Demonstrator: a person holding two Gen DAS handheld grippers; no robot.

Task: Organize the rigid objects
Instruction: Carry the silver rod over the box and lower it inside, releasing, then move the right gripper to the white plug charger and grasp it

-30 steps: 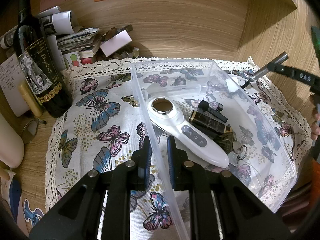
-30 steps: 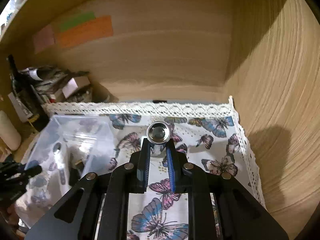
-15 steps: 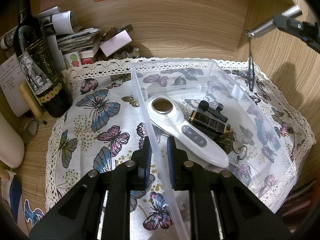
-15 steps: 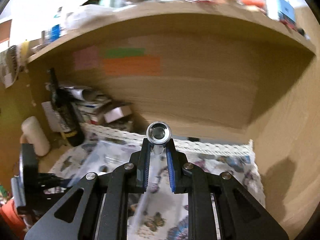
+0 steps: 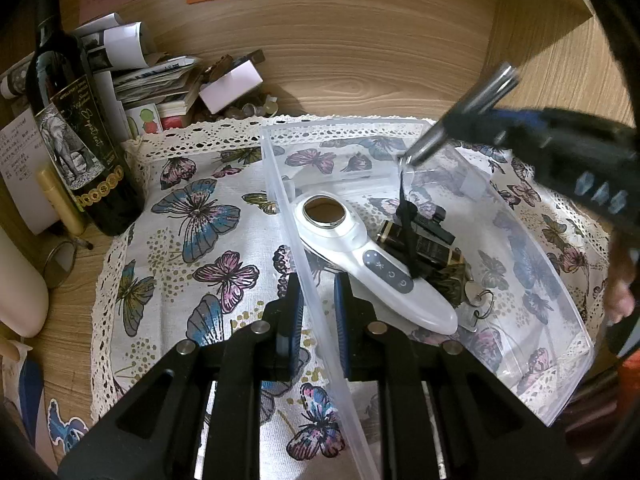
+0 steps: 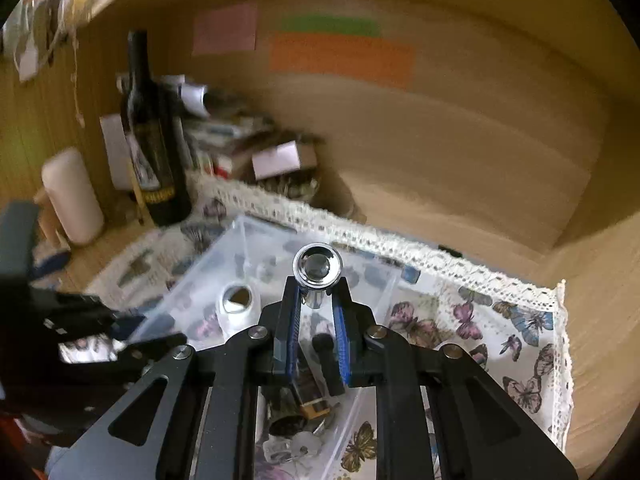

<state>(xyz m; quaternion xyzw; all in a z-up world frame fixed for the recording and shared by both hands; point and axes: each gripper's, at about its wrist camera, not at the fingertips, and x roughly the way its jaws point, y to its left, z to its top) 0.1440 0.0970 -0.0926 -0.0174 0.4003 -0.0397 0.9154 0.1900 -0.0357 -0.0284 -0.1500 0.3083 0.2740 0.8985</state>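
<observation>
A clear plastic bin (image 5: pixel 560 364) sits on a butterfly cloth. It holds a white handheld device (image 5: pixel 360 248), a dark box (image 5: pixel 430 246), a black clip-like piece and keys. My left gripper (image 5: pixel 316 304) is shut on the bin's left wall (image 5: pixel 280 184). My right gripper (image 6: pixel 316 308) is shut on a silver metal flashlight (image 6: pixel 318 268) and holds it above the bin; in the left wrist view the flashlight (image 5: pixel 464 114) tilts over the bin's far right with its black strap (image 5: pixel 406 236) hanging down onto the items.
A dark wine bottle (image 5: pixel 74 132) stands at the back left beside a pile of papers and small boxes (image 5: pixel 172 80). A white cylinder (image 6: pixel 72 196) stands at the far left. Wooden walls close the back and right. Bare cloth (image 6: pixel 500 340) lies right of the bin.
My right gripper has carried the flashlight from high at the right down and left over the bin, so its strap now hangs onto the items. The left gripper has not moved.
</observation>
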